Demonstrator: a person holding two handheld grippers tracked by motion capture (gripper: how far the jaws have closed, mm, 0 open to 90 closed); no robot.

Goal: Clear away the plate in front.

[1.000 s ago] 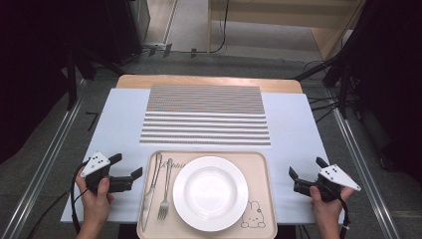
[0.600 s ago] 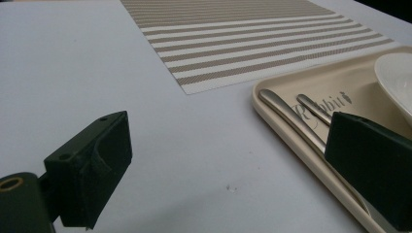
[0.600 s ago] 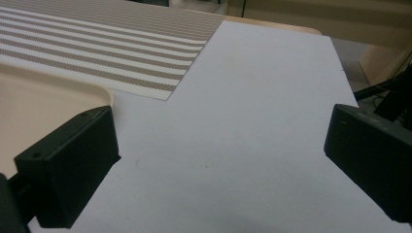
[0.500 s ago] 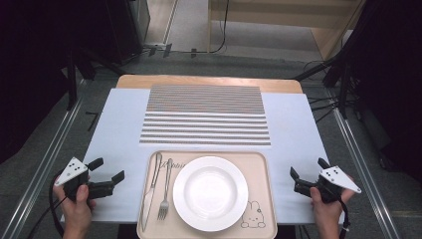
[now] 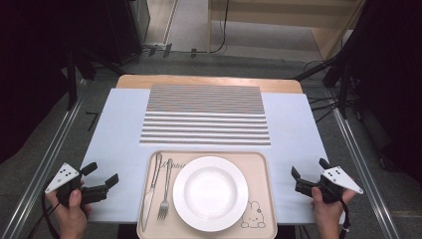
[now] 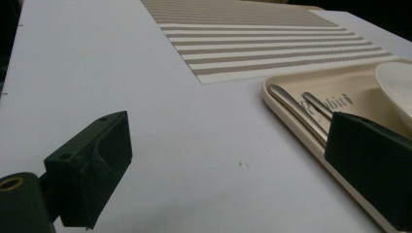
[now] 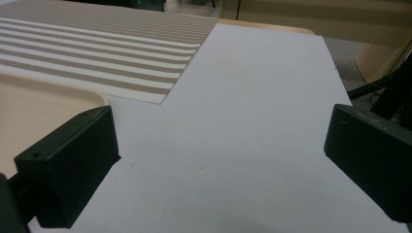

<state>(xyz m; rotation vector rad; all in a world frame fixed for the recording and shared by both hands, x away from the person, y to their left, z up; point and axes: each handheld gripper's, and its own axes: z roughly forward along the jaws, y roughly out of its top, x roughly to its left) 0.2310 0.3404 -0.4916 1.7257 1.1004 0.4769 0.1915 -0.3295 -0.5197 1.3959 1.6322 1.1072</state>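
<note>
A beige tray lies at the table's front centre, carrying a white plate, a knife and a fork to the plate's left. My left gripper is held over the table's front left corner, left of the tray, open and empty. In the left gripper view its jaws stand wide around bare white cover, with the knife, the fork and the plate's edge to the right. Right of the tray, my right gripper is open with nothing in it.
A striped placemat lies beyond the tray on the white table cover; the right gripper view shows it beside the tray's corner. Metal rails run along both table sides. Dark stands and cables surround the table.
My left gripper has drawn away from the tray, leftward and toward the table's front left corner. The right gripper has hardly moved. Both stay open.
</note>
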